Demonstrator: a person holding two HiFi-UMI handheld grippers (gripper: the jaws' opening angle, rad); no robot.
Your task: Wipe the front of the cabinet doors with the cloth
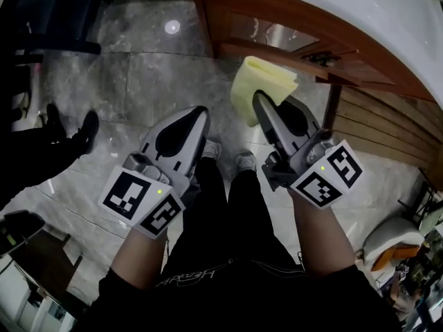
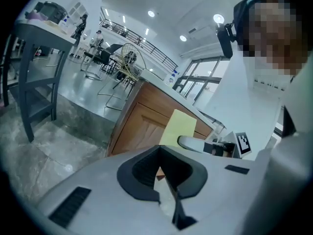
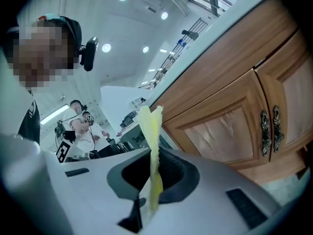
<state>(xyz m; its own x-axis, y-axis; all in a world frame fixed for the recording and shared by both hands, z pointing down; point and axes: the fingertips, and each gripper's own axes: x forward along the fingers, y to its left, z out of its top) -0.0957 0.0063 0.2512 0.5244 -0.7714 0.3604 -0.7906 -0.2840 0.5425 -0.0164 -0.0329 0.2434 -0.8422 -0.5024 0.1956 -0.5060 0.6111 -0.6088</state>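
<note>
Yellow cloth (image 1: 263,81) is hanging clamped in the right tongs (image 1: 261,102) near the cabinet doors (image 1: 273,32), left tongs (image 1: 199,114) closed and empty, probably getting ready to press onto the wood.

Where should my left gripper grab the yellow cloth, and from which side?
Probably the free edge of the cloth standing clear beyond the right gripper, which pinches its near end. Bring the left gripper in from its own side, jaws across the thin sheet.
</note>
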